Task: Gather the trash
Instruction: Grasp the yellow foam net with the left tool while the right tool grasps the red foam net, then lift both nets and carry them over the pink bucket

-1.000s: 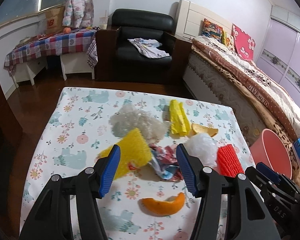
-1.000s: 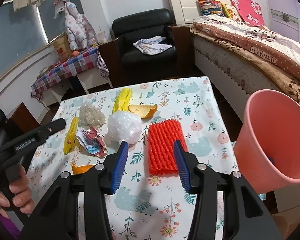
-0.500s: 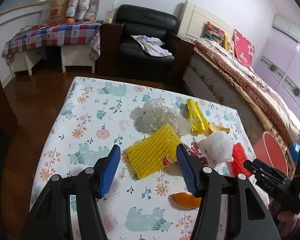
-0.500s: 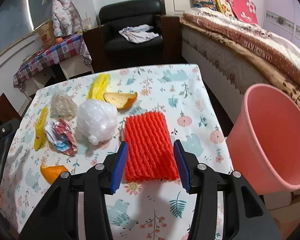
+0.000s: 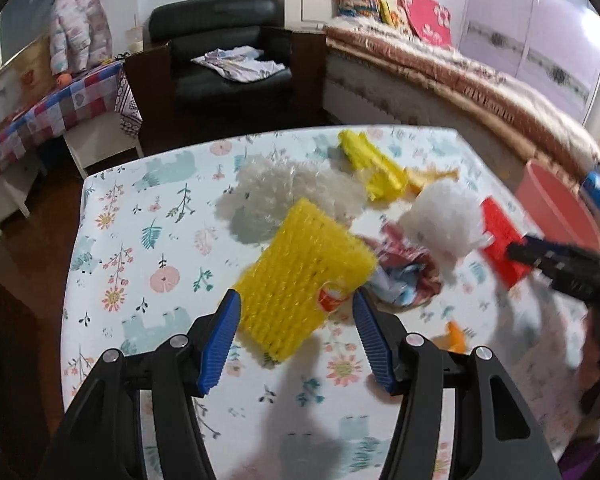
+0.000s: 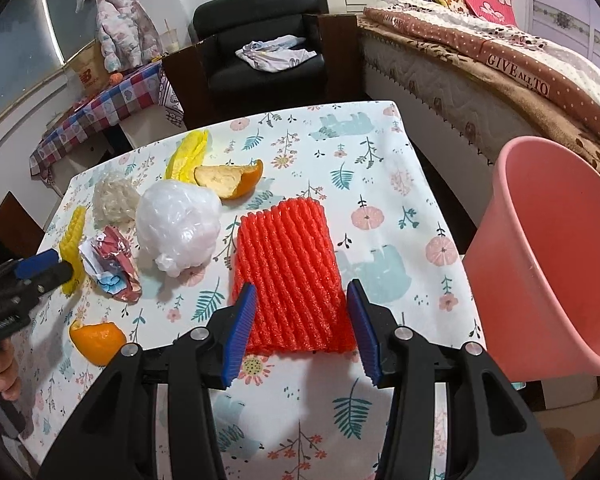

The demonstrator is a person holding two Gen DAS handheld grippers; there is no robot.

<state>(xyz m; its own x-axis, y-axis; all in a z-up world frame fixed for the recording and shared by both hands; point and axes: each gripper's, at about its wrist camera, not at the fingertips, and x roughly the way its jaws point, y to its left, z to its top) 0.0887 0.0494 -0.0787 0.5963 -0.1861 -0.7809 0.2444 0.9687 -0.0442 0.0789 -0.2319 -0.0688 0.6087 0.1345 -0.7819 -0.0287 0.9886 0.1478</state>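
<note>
Trash lies scattered on a floral tablecloth [image 6: 380,208]. In the left wrist view a yellow foam net [image 5: 300,276] lies flat, and my left gripper [image 5: 294,306] stands open just above its near end, blue fingers on either side of it. In the right wrist view a red foam net [image 6: 288,276] lies flat, with my right gripper [image 6: 301,292] open over its near end; the pads do not press it. A pink bin [image 6: 556,264] stands off the table's right edge. The left view is blurred.
A white plastic bag ball [image 6: 176,224], a crumpled wrapper [image 6: 112,264], two orange peels [image 6: 230,176] [image 6: 96,340], a folded yellow net [image 6: 188,154] and a pale net wad [image 6: 114,198] lie between the grippers. A bed [image 6: 500,72] and an armchair [image 6: 260,40] stand beyond.
Both grippers have sunk toward the table. The left one swung from the wrapper onto the yellow net and rolled. The right one closed in on the red net's near end.
</note>
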